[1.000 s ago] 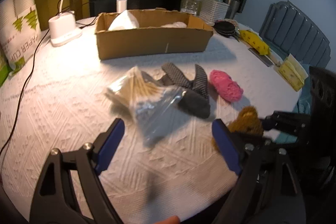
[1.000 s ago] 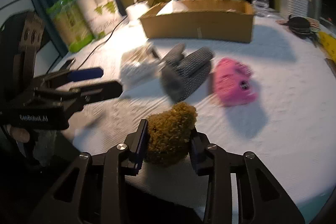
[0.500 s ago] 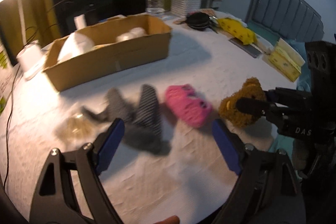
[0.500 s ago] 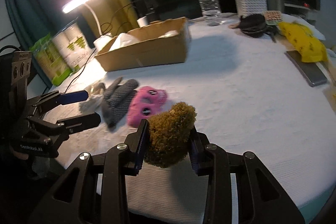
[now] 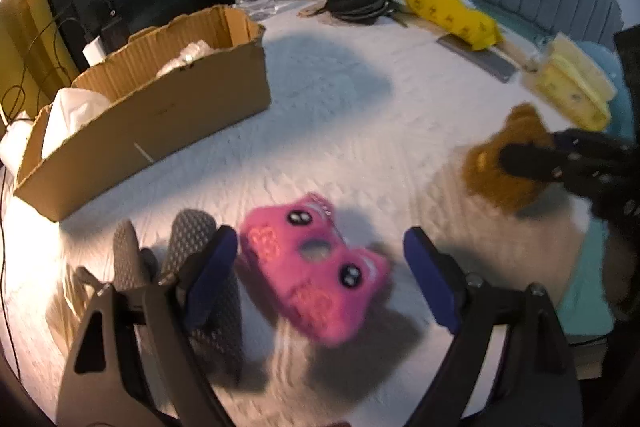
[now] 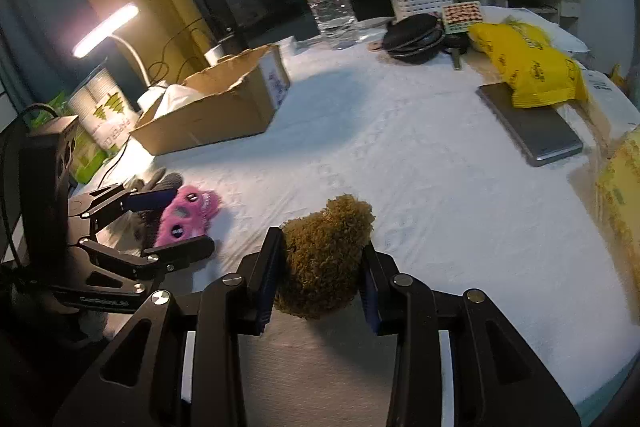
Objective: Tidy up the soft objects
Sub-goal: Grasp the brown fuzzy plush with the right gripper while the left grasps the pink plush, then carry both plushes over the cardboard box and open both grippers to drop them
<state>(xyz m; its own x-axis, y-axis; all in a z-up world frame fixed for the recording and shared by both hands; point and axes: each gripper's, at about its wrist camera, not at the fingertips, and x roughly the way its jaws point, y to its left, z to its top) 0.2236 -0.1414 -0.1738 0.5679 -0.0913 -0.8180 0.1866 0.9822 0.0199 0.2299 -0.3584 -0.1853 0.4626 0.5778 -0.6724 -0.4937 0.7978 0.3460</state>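
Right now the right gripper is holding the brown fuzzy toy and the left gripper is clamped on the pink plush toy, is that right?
Not quite. The left gripper is open: its jaws stand on either side of the pink plush toy, which lies on the white tablecloth, without pressing it, as the left wrist view shows. The right gripper does hold the brown fuzzy toy.

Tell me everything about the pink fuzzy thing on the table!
The pink toy is a fluffy plush with two pairs of black-and-white eyes, paler pink patches and a round hole in its middle. It lies flat on the white tablecloth, right beside the grey socks, though the blur hides whether they touch. The left gripper hangs open around it, with its blue pads on either side and not squeezing.
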